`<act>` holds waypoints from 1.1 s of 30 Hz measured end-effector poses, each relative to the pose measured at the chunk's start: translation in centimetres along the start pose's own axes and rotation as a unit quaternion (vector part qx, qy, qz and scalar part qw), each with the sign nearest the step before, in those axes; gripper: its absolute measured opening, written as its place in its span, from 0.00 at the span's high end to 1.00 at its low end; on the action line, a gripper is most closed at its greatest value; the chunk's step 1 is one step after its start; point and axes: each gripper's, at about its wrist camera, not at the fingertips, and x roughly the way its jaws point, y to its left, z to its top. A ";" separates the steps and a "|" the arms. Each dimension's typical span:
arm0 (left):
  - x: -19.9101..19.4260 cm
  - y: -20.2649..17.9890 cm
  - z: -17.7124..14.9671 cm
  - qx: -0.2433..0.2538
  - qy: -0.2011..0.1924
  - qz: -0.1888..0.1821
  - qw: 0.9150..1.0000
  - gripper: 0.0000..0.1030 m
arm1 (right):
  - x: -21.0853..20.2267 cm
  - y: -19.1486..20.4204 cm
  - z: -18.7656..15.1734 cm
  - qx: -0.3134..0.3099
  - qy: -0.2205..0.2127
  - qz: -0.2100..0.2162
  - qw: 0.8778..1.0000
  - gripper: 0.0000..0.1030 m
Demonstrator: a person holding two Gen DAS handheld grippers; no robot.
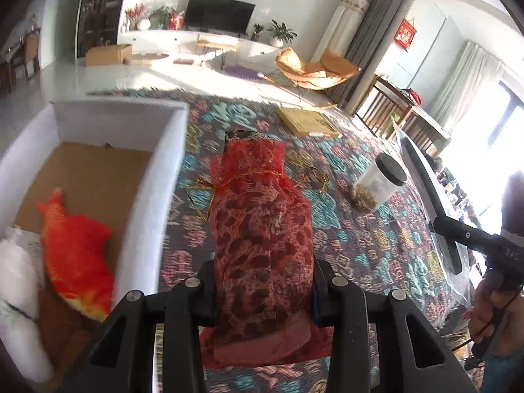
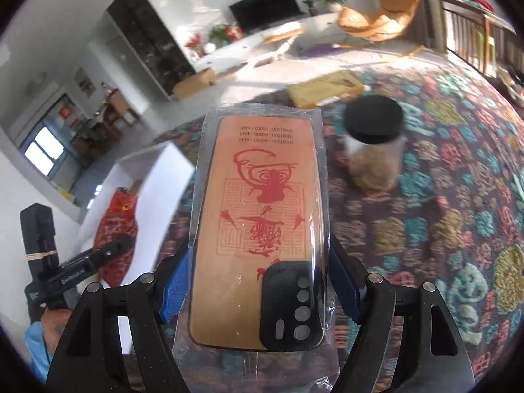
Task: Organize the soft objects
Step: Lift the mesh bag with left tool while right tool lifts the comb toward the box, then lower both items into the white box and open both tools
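My left gripper [image 1: 263, 291] is shut on a red mesh pouch [image 1: 262, 216] with a leopard-print cloth inside and a gold drawstring. It holds the pouch above the patterned rug, just right of a white box [image 1: 154, 177]. In the box lie an orange plush fish [image 1: 77, 255] and white soft items [image 1: 16, 271]. My right gripper [image 2: 260, 278] is shut on an orange phone case in a clear plastic sleeve [image 2: 258, 216]. The pouch [image 2: 116, 226] and the box [image 2: 154, 177] also show at the left of the right wrist view.
A clear jar with a black lid [image 1: 381, 180] stands on the colourful rug [image 1: 376, 239]; it also shows in the right wrist view [image 2: 373, 144]. A flat yellow-brown carton [image 1: 306, 121] lies at the rug's far edge. Beyond it stand an orange chair [image 1: 314, 68] and a TV unit.
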 end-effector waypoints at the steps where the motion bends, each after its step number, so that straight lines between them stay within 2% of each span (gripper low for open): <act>1: -1.9 1.5 0.1 0.001 -0.010 0.022 1.000 0.63 | 1.0 3.3 0.3 -0.016 0.003 0.025 1.000 0.25; 3: -5.0 5.0 -0.3 -0.004 -0.020 0.082 0.996 0.61 | 3.4 9.6 0.7 -0.047 0.015 0.072 0.996 0.25; 5: -7.1 8.5 -1.3 -0.008 -0.011 0.152 0.988 0.50 | 6.2 15.4 0.4 -0.075 0.035 0.104 0.991 0.25; 7: -8.7 11.8 -2.7 -0.018 -0.005 0.208 0.978 0.20 | 9.2 20.3 -0.4 -0.099 0.058 0.123 0.986 0.22; 9: -10.0 14.4 -4.2 -0.035 -0.006 0.250 0.968 0.07 | 12.2 24.0 -1.6 -0.113 0.081 0.129 0.982 0.15; 11: -10.9 16.1 -5.5 -0.049 -0.001 0.280 0.959 0.06 | 14.6 25.8 -2.7 -0.117 0.106 0.125 0.980 0.15; 13: -11.6 16.6 -6.3 -0.054 -0.007 0.305 0.951 0.06 | 15.3 26.1 -3.5 -0.115 0.107 0.119 0.980 0.15; 15: -12.8 16.2 -6.6 -0.055 -0.035 0.314 0.947 0.06 | 14.7 25.5 -4.1 -0.117 0.100 0.113 0.982 0.15; 17: -14.4 15.3 -6.7 -0.059 -0.079 0.313 0.945 0.06 | 13.7 25.3 -4.4 -0.126 0.094 0.089 0.984 0.15; 19: -16.0 14.3 -6.5 -0.071 -0.123 0.315 0.938 0.00 | 12.6 25.5 -4.5 -0.148 0.085 0.046 0.984 0.15; 21: -17.1 13.7 -6.7 -0.086 -0.159 0.302 0.936 0.00 | 12.0 26.0 -4.4 -0.172 0.075 0.004 0.982 0.15; 23: -17.6 13.8 -6.4 -0.091 -0.149 0.282 0.943 0.00 | 11.5 26.4 -4.5 -0.192 0.067 -0.031 0.979 0.15; 27: -16.0 14.2 -6.6 -0.086 -0.072 0.293 0.949 0.00 | 11.1 26.7 -5.4 -0.214 0.061 -0.075 0.972 0.15; 33: -15.4 14.5 -7.8 -0.107 -0.061 0.285 0.950 0.00 | 10.8 26.8 -6.2 -0.227 0.063 -0.087 0.968 0.15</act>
